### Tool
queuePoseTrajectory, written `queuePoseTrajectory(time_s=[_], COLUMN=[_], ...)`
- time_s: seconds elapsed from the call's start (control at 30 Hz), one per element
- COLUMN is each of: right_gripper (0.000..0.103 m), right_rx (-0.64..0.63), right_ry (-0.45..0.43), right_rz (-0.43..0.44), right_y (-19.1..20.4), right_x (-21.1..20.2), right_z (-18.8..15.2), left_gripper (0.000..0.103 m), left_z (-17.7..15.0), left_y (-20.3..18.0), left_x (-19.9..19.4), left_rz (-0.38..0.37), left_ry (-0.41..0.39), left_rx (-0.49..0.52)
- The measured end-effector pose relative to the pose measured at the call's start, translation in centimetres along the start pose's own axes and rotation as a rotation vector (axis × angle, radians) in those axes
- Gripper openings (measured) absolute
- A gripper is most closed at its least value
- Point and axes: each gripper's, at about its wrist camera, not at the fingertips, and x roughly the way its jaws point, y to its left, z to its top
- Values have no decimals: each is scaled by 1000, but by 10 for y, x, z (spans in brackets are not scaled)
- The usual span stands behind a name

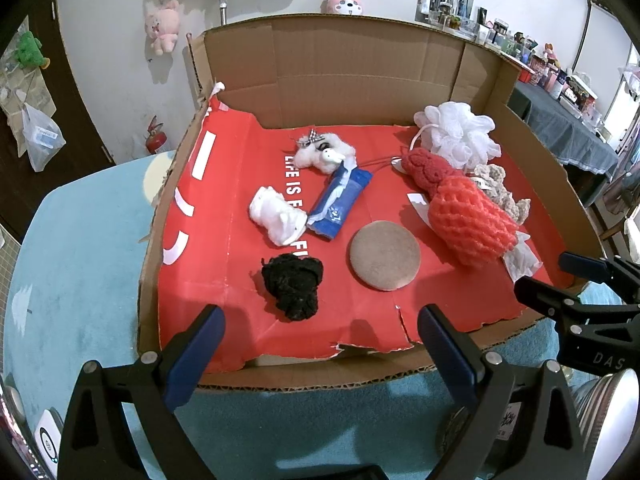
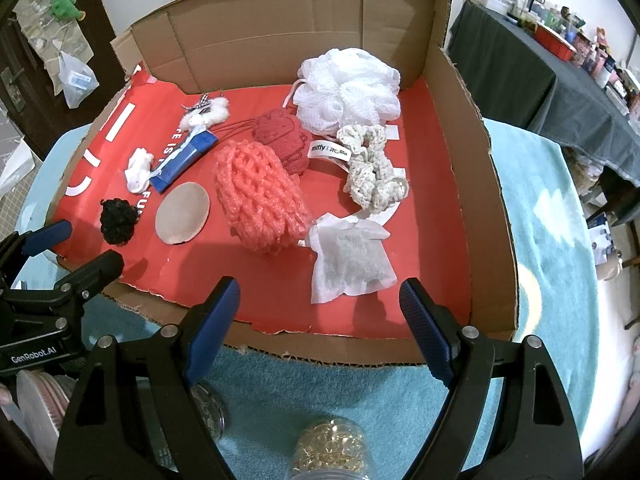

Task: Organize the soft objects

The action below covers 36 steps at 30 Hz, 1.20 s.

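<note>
Your left gripper (image 1: 320,344) and right gripper (image 2: 320,312) hover at the cardboard tray's (image 2: 476,184) near edge, both jaws apart and empty. On its red liner (image 1: 240,288) the 1 orange mesh sponge (image 2: 260,200) lies mid-tray (white pouf (image 2: 352,84) at the far right corner). A blue cloth (image 2: 552,280) covers the desk.

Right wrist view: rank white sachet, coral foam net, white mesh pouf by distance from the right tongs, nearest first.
Measured from the right tongs, which are open and holding nothing:
1. white sachet, just ahead at the box's near edge, slightly right.
2. coral foam net, mid-box, ahead and left.
3. white mesh pouf, against the back wall, right of centre.
</note>
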Motion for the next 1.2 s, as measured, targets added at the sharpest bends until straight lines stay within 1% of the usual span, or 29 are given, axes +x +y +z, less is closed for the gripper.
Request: queuePoseTrajectory(time_s=[1.2], right_gripper=[82], right_rx=[-2], right_ry=[-4], right_rz=[1], right_y=[1], right_x=[-1], right_z=[-1], left_gripper=[99], left_z=[-1], left_y=[1], left_x=[-2], left_rz=[-7], left_ry=[-7], left_rx=[-4])
